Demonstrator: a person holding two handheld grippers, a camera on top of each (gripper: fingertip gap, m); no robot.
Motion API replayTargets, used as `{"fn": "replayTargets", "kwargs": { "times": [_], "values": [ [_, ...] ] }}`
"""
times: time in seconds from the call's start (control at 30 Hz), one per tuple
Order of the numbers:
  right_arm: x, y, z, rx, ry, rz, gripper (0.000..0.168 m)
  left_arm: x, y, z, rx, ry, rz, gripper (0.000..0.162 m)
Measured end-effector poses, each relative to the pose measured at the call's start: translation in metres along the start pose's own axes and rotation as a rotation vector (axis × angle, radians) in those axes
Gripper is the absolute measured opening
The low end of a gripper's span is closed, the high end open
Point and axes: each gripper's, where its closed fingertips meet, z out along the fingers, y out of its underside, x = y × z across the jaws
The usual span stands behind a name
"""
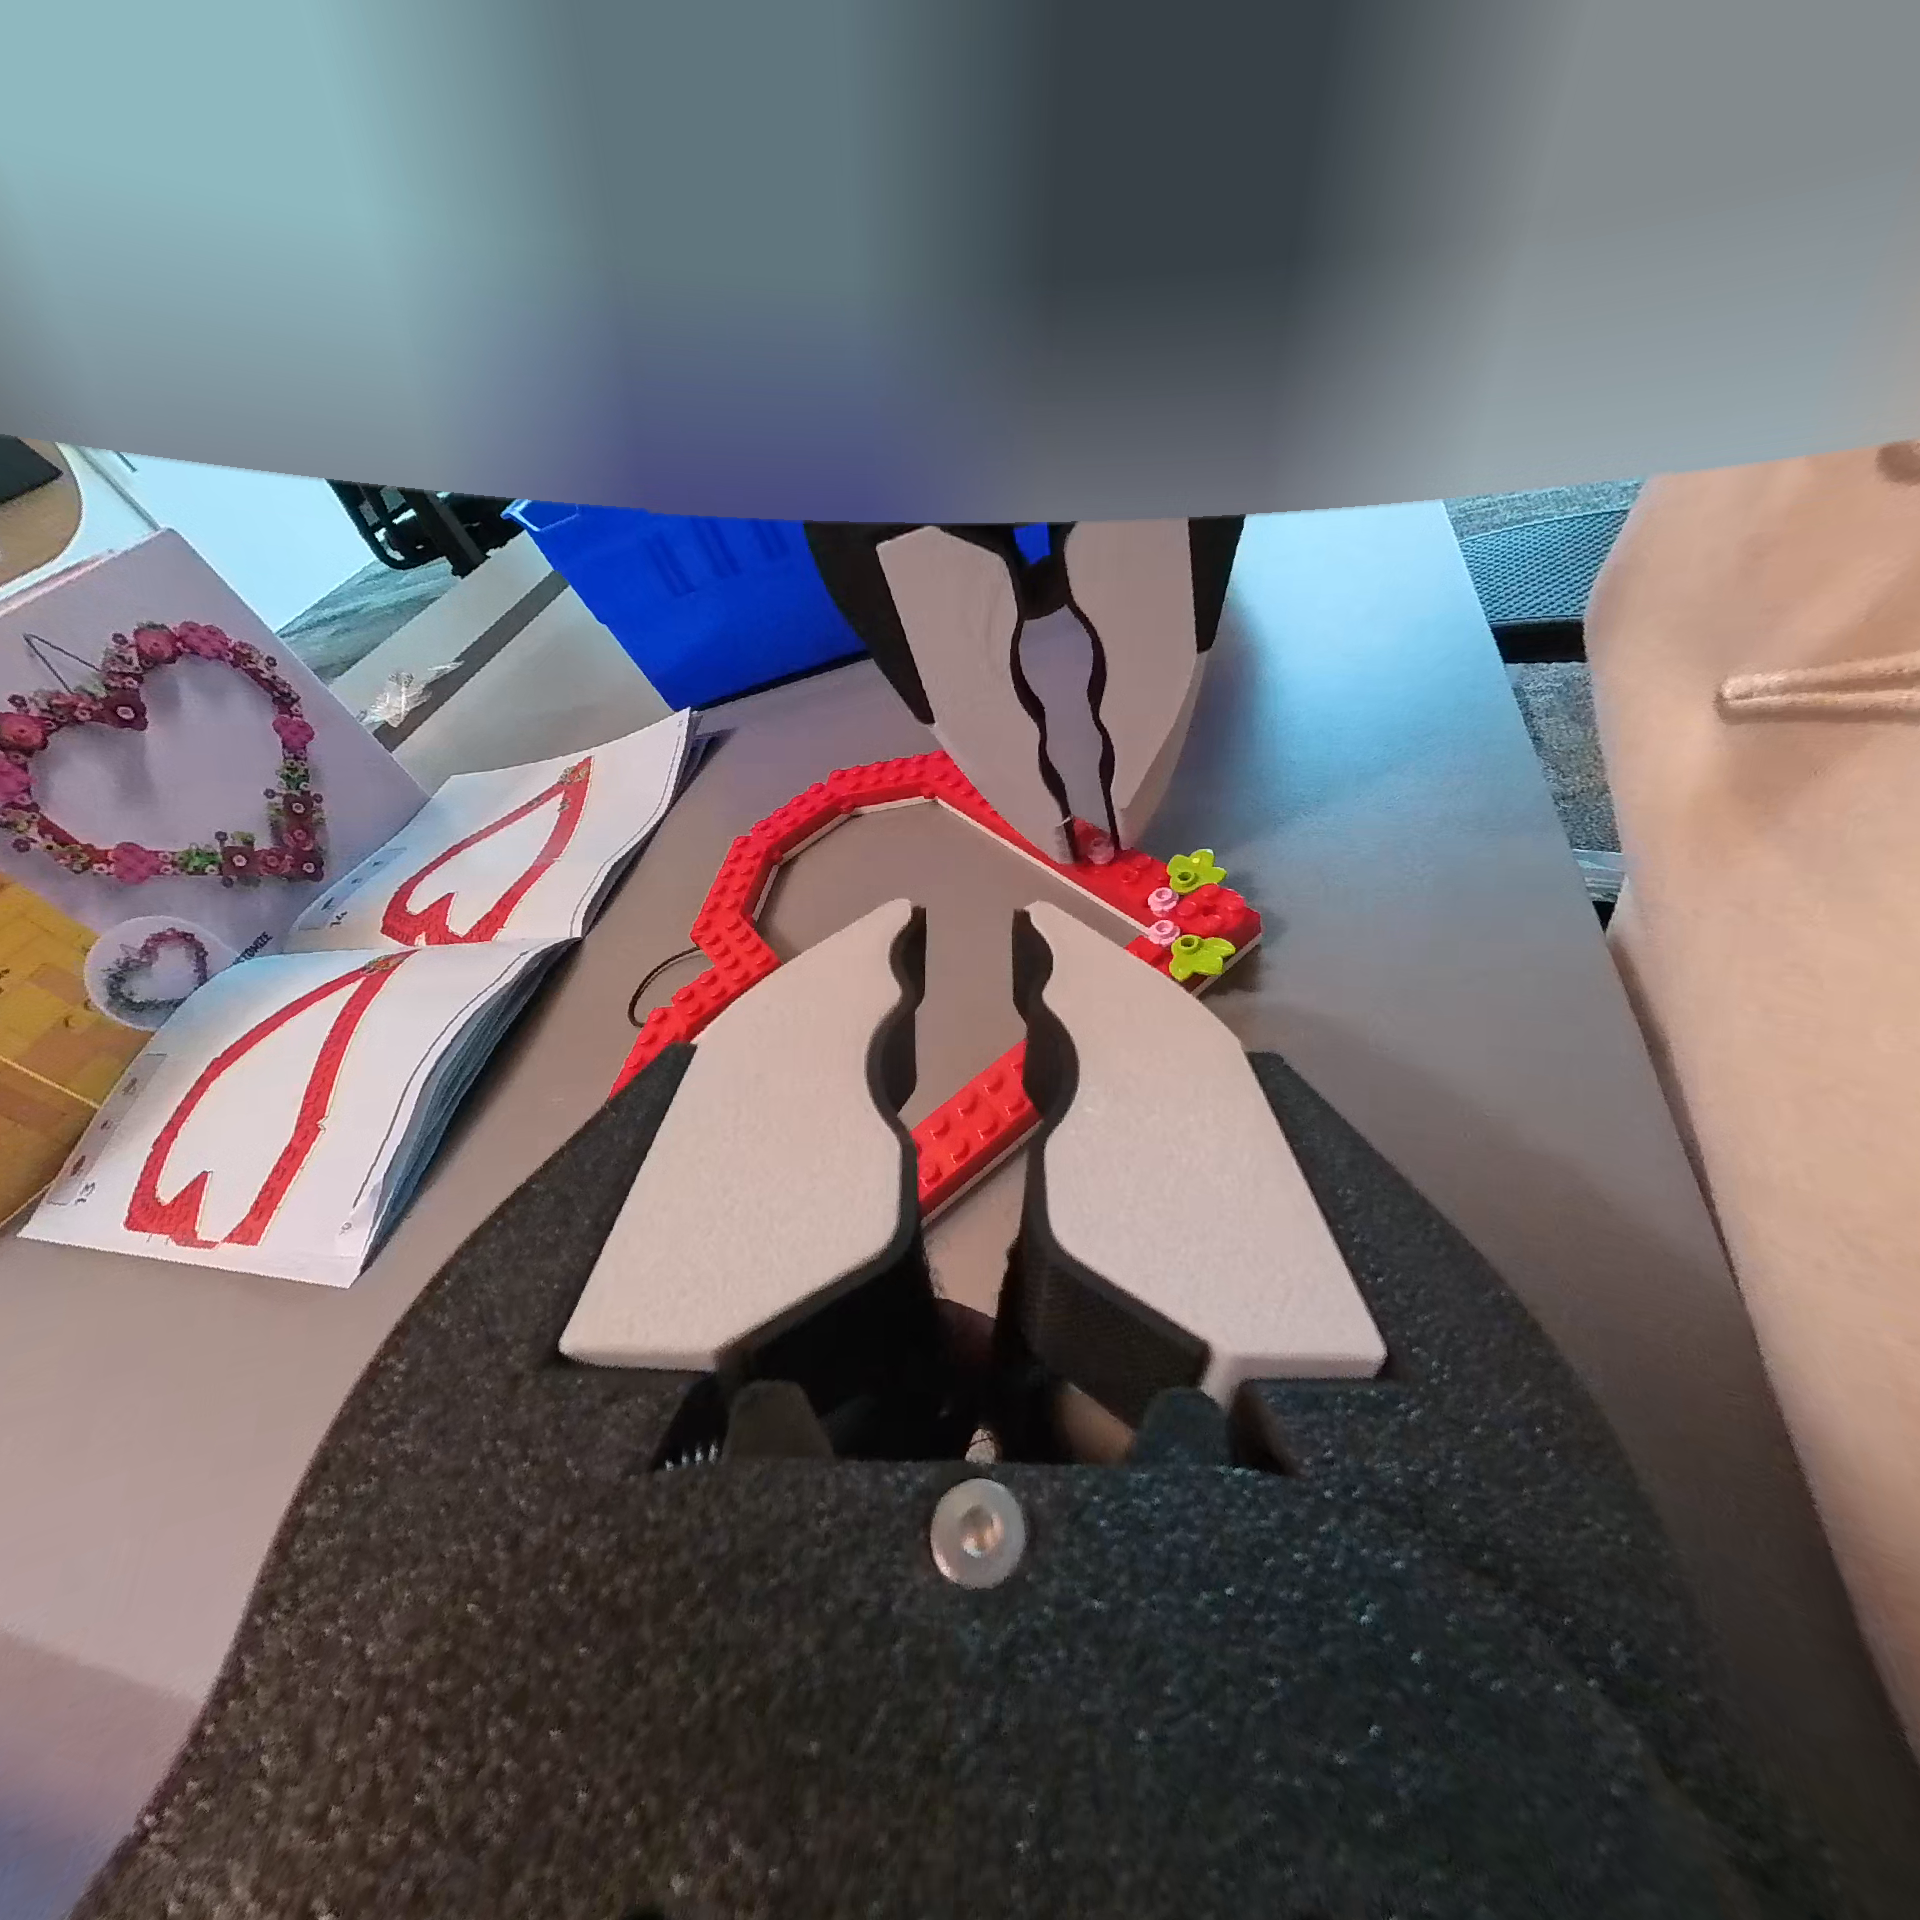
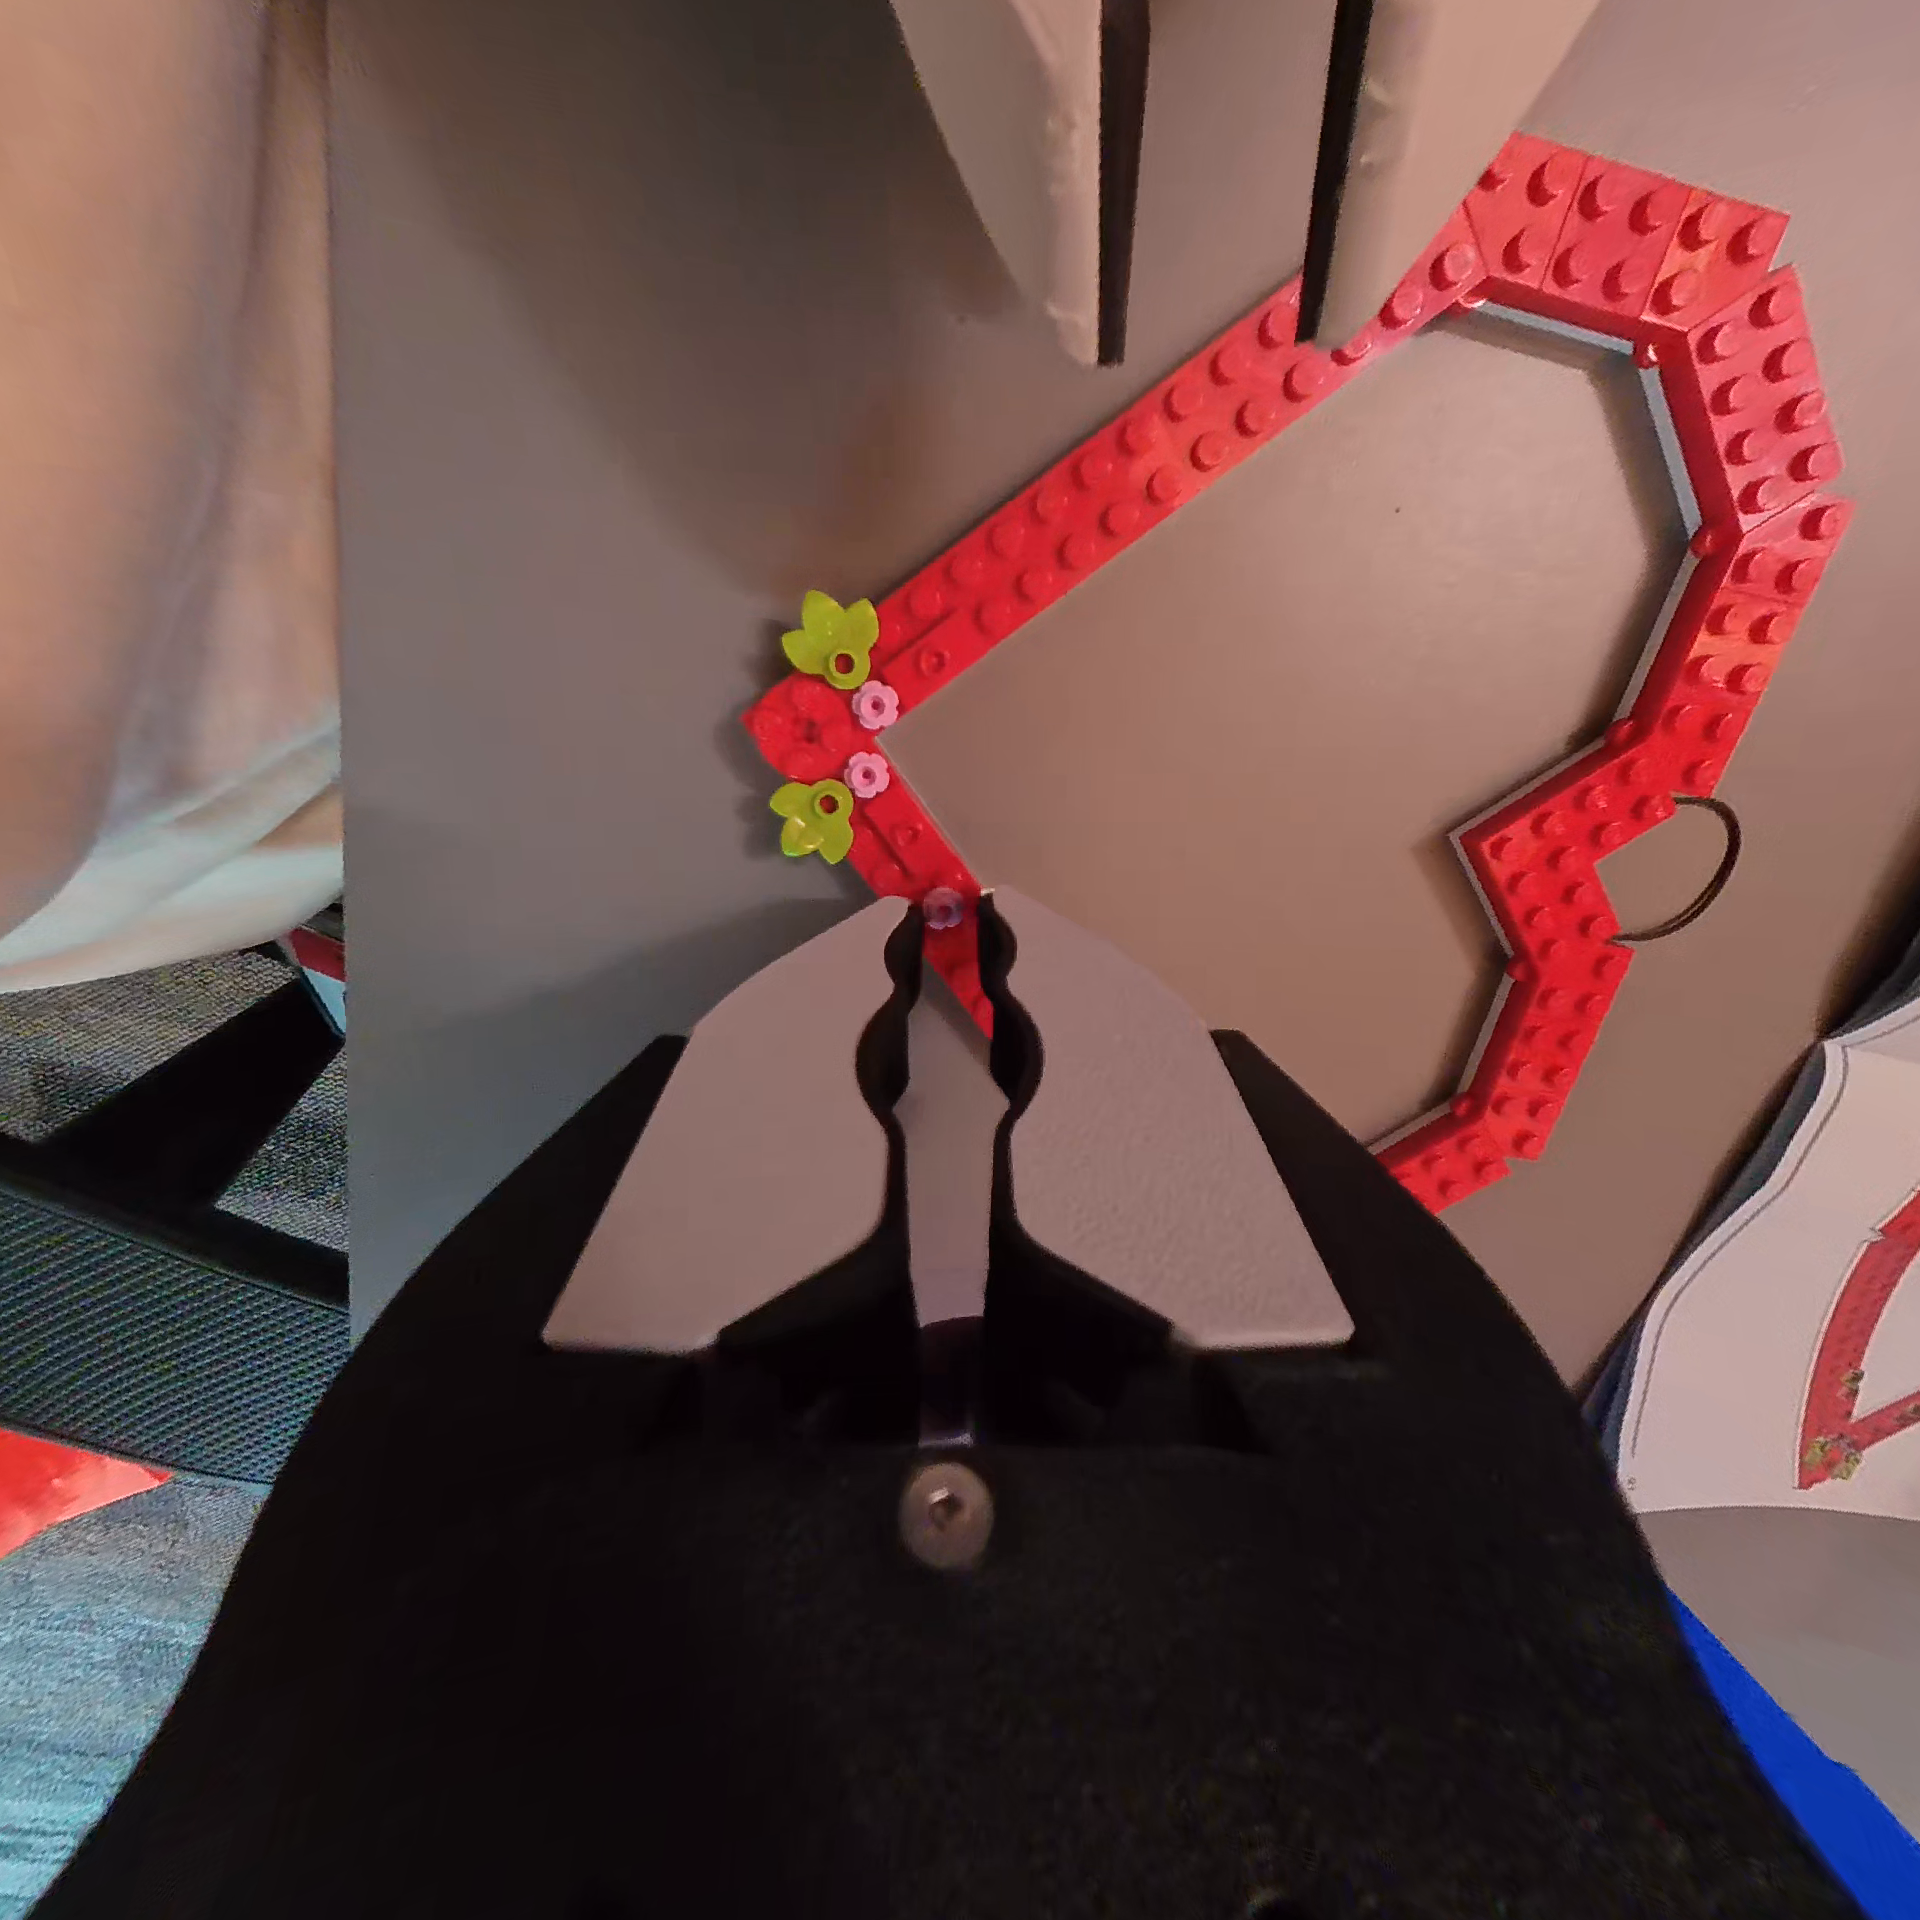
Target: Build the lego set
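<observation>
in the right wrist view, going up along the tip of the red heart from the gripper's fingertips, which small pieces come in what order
Pink flower between the right gripper fingertips → lime leaf → pink flower → pink flower → lime leaf, all on the red heart frame.

The right tool (image 2: pixel 948 914) covers part of the red heart frame (image 2: pixel 1143 468); the booklet (image 2: pixel 1766 1299) is cut off.
</observation>
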Motion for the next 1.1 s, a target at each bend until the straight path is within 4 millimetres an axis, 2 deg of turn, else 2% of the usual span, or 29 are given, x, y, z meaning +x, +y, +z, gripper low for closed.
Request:
{"fn": "replayTargets", "kwargs": {
  "times": [1.0,1.1],
  "values": [
    [0.002,-0.008,-0.003,0.032,-0.016,0.008,0.015,0.0,0.001,0.0,-0.008,0.005,0.007,0.015],
    [0.003,-0.008,-0.009,0.062,-0.033,0.051,0.003,-0.001,0.003,0.0,-0.007,0.003,0.008,0.015]
  ]
}}
